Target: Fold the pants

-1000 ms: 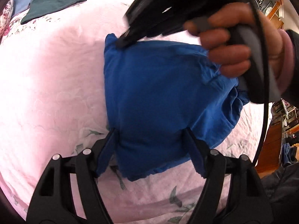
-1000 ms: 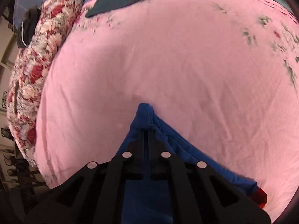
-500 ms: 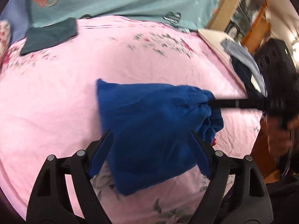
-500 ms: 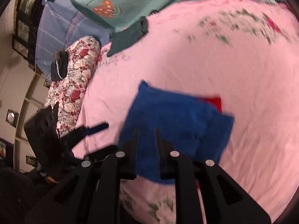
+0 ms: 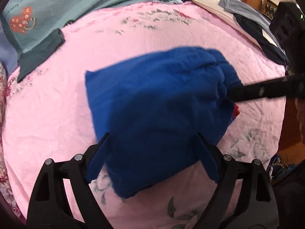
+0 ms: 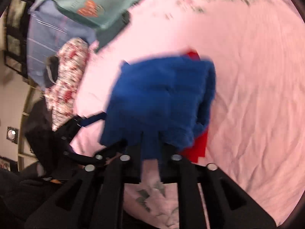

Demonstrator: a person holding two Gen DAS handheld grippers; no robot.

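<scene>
The blue pants (image 5: 158,110) lie on the pink bedspread (image 5: 57,105) as a thick, roughly square folded bundle, toward the bed's near edge and well clear of the headboard end where the teal quilt (image 5: 57,2) is heaped. They look to me like a fleecy knit: soft, light, no stiffness at all, with layers that I judge will slump or slide apart if lifted by one corner. A strip of red (image 6: 196,147) peeks from under the bunched side, though I cannot tell whether it is lining or a separate piece.

My right gripper (image 6: 150,143) is pinched on that bunched, gathered edge; blue cloth sits between its narrow-set fingers, and from the left wrist view its black fingers reach in from the bed's right side. My left gripper (image 5: 152,152) is letting go, its jaws opening wide; its fingers (image 5: 101,156) straddle the near part of the bundle without pressing on it.

For the next hold I would take a folded edge through all layers, both grippers on the same side, since a grip on the top layer alone would likely peel the fold open. A dark folded garment (image 5: 40,55) lies near the far left corner.
</scene>
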